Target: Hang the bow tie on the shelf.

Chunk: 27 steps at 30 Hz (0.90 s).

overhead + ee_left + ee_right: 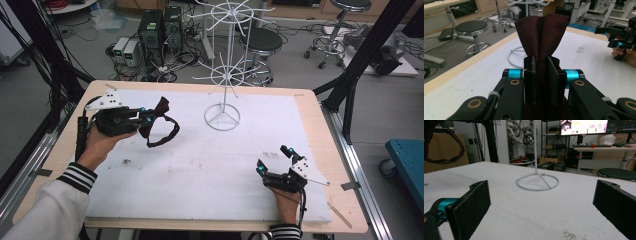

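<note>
The left gripper (145, 119) is clenched on a dark red bow tie (161, 108), its fingers (530, 75) pinching the cloth at mid-fold; the tie is held above the desk (200, 165), left of the white rack (222, 70), its strap (167, 135) hanging in a loop below; the right gripper (272, 159) is released, fingers (472, 205) spread wide with nothing between, low over the desk in front of the rack and to its right; the rack's ring base (537, 182) rests on the desk beyond those fingers; stools (260, 42) stand on the floor behind the rack.
</note>
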Each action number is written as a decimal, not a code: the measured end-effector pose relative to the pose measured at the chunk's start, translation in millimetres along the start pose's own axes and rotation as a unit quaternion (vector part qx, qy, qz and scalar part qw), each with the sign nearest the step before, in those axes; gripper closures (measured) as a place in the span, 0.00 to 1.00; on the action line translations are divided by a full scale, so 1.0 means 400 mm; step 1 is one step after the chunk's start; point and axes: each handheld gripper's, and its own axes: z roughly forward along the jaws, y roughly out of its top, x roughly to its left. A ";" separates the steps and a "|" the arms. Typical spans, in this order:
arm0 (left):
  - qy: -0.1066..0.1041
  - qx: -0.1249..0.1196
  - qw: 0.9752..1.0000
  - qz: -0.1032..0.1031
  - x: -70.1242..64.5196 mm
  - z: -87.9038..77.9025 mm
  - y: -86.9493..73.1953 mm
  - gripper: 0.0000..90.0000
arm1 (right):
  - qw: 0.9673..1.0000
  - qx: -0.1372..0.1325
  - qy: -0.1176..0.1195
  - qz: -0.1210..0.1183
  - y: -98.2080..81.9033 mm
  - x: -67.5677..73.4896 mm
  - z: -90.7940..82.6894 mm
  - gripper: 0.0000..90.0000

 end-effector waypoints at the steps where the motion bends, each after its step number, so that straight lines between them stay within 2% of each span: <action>1: -0.001 -0.001 1.000 0.002 -0.001 0.004 0.007 0.85 | 1.000 0.000 0.000 0.000 0.000 0.000 0.000 0.01; 8: -0.017 -0.013 1.000 0.001 0.002 0.032 0.039 0.85 | 1.000 0.000 0.000 0.001 0.000 0.000 0.000 0.01; 12: -0.029 -0.023 0.999 -0.001 0.013 0.047 0.056 0.85 | 1.000 -0.001 0.000 0.000 0.000 -0.001 0.000 0.01; 13: -0.040 -0.025 0.999 -0.005 0.022 0.055 0.060 0.85 | 1.000 0.000 0.000 0.001 0.000 0.000 0.000 0.01; 16: -0.044 -0.025 0.999 -0.006 0.033 0.060 0.067 0.85 | 1.000 -0.001 0.000 0.000 0.000 -0.001 0.000 0.01; 22: -0.073 -0.048 0.996 -0.007 0.058 0.086 0.094 0.85 | 1.000 -0.003 0.000 0.002 0.000 -0.002 0.000 0.01; 27: -0.081 -0.050 0.995 -0.004 0.059 0.110 0.111 0.85 | 1.000 -0.003 -0.001 0.003 0.000 -0.003 -0.001 0.01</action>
